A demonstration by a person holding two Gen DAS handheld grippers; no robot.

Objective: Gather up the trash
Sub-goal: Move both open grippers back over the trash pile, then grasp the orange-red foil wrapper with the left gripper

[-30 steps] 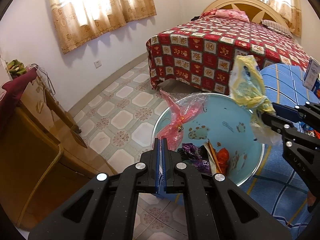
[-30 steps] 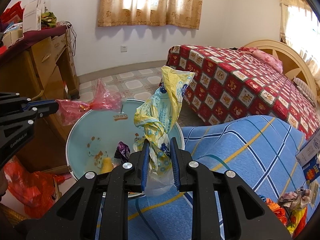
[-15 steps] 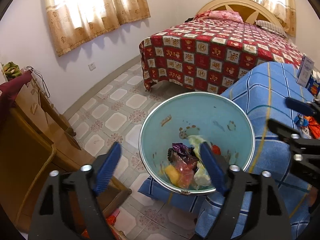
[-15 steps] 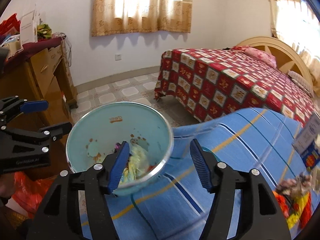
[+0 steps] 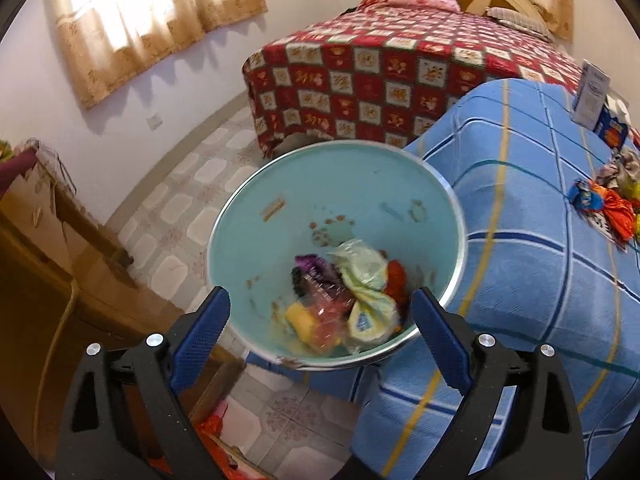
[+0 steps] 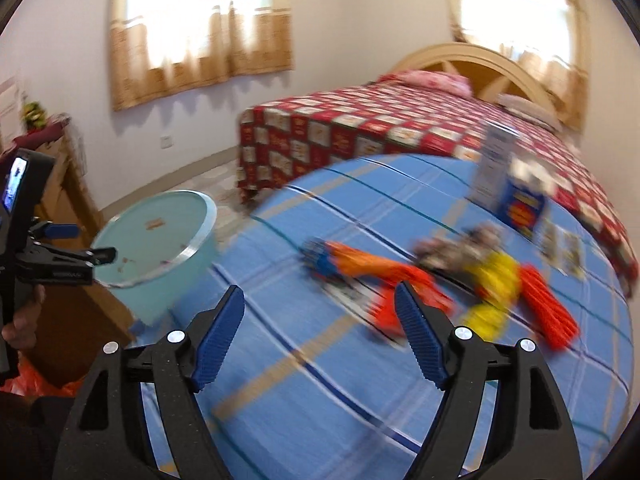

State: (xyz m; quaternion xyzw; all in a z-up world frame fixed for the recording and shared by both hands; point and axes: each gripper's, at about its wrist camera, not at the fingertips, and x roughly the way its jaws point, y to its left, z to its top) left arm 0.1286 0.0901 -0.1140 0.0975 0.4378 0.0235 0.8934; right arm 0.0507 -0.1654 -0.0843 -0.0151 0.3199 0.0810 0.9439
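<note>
Both claws are opening with nothing in them: the left claw (image 5: 320, 332) over the bin (image 5: 440, 184), the right claw (image 6: 320, 332) near wrappers (image 6: 400, 280) on the blue surface (image 6: 360, 380). Grabbing too fast could pinch the cloth or miss.

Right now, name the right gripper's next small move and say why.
Probably ease the right gripper, its jaws opening and empty, forward onto the orange wrapper just ahead on the blue sheet. Both bags already lie in the bin, and loose wrappers remain there.
</note>
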